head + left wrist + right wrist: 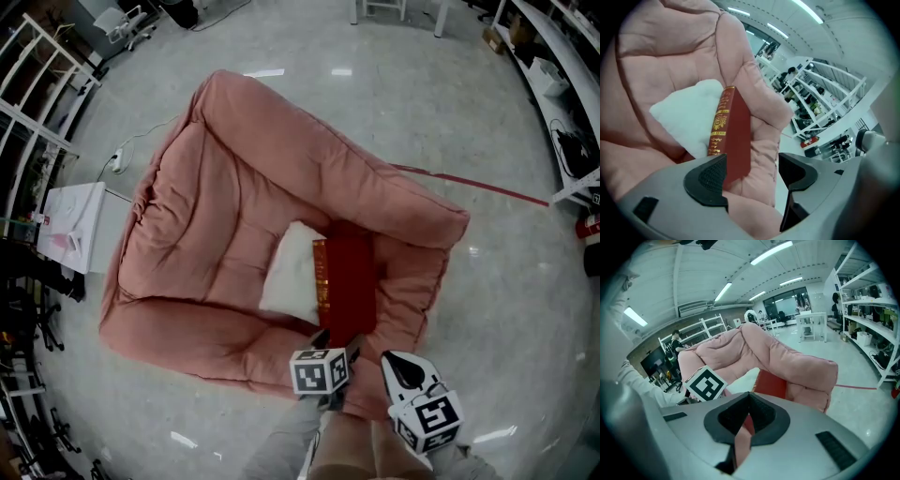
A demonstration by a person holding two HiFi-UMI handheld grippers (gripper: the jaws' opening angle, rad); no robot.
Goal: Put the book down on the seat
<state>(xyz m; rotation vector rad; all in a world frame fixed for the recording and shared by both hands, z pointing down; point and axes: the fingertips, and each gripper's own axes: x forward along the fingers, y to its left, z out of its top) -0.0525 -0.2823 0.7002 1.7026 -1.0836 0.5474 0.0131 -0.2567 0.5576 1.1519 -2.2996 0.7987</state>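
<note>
Two hand-held grippers are sitting lowest in the head view, closest to the camera, above the near edge of a pink padded floor seat [225, 187]. In that view the left gripper [336, 349] is pointing at the near end of the book and the right gripper [394, 361] is hanging just beside it, toward the lower right. In the left gripper view, the left gripper [752, 171] is holding its jaws wide apart; the lower corner of the dark red book [733, 136] is showing past the left-hand pad, and neither pad is pressing on it. In the right gripper view, the right gripper [749, 397] is keeping its jaws together at the tips, with nothing between them. The book [347, 281] is lying on the seat, in the hollow at the centre of the frame. Its gold-printed spine is touching a white pillow [291, 272] on the left, and its far side is meeting the seat's right arm bolster. From the left gripper view, the book is appearing tilted, its spine raised against the white pillow [691, 115]. In the right gripper view, the book [771, 385] is peeking out below the pink bolster [787, 357]. A pale glossy floor [422, 112] is spreading around the seat, with a red line [487, 187] crossing it at the right and a white table [75, 225] standing at the left edge.
</note>
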